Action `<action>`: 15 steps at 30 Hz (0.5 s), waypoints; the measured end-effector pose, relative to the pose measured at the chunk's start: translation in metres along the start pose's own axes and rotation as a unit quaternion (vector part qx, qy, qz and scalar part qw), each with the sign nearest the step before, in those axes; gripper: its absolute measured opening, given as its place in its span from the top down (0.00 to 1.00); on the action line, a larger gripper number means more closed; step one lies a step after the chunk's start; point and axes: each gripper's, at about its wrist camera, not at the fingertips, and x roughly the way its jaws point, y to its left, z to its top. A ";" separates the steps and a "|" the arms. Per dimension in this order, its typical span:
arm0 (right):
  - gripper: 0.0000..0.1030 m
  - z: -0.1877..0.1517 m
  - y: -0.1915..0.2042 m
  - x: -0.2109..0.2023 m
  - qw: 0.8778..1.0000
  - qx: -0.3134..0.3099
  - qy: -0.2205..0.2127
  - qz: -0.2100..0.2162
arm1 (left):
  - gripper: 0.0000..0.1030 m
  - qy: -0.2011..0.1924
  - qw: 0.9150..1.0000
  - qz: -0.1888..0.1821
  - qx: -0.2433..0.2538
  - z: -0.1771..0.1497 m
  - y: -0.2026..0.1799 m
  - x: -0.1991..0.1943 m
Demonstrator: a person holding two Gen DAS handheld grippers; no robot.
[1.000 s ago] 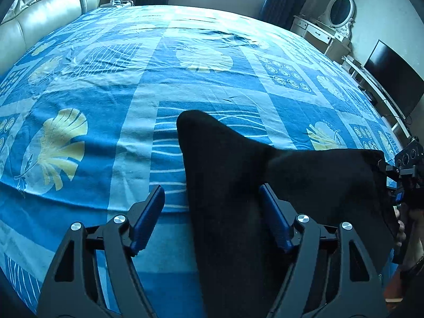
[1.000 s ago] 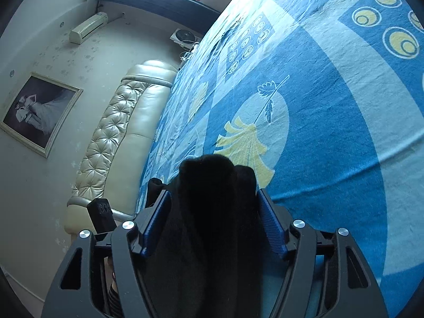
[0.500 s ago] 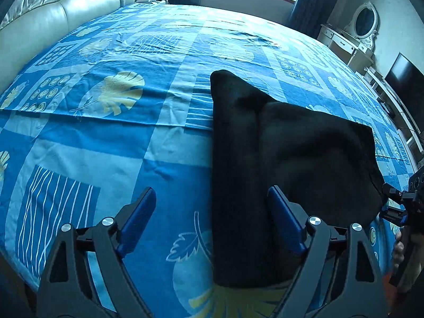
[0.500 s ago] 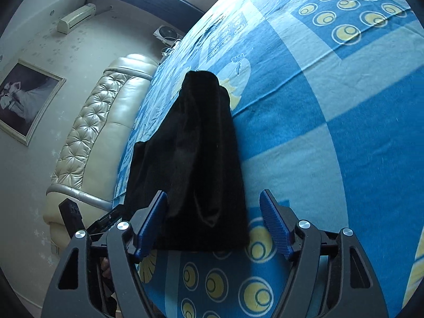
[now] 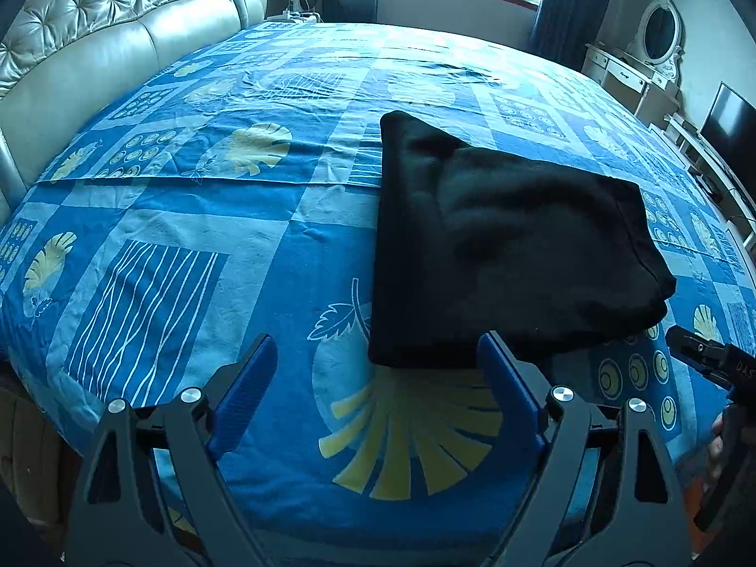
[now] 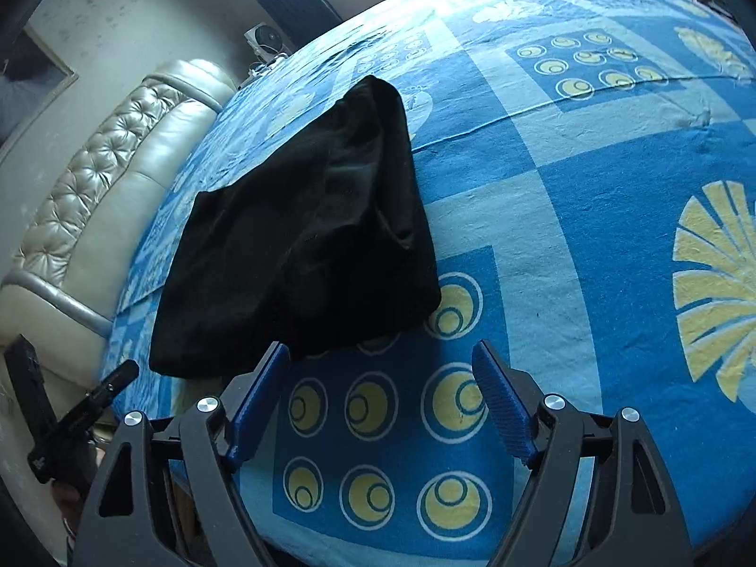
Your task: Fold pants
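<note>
Pants (image 5: 510, 255) folded, lying near bed (image 5: 189, 245) front edge. Left hand-held gripper (image 5: 378, 378) and right hand-held gripper (image 6: 380, 394) both wide open, empty, jaws just opening. Fold looks done; next: check neatness.

Left gripper (image 5: 378, 368) jaws wide, right gripper (image 6: 380, 375) jaws widening, empty

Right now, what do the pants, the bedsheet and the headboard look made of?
Pants: soft matte black cloth, perhaps fleece or knit; it slumps in thick folds. Bedsheet: thin printed woven fabric, probably cotton, finely creased. Headboard: glossy button-tufted leather or imitation leather.
</note>
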 end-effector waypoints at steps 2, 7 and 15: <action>0.23 -0.004 0.006 -0.003 1.000 -0.016 -0.004 -0.017 | 0.16 -0.002 1.000 0.002 -0.002 -0.004 -0.003 -0.006; 0.22 -0.014 0.005 -0.007 0.999 -0.027 -0.013 -0.045 | 0.16 -0.018 1.000 0.018 0.008 -0.014 -0.014 -0.022; 0.22 -0.023 0.029 -0.025 0.996 -0.061 -0.033 -0.054 | 0.15 -0.023 0.999 0.018 0.016 -0.027 -0.019 -0.034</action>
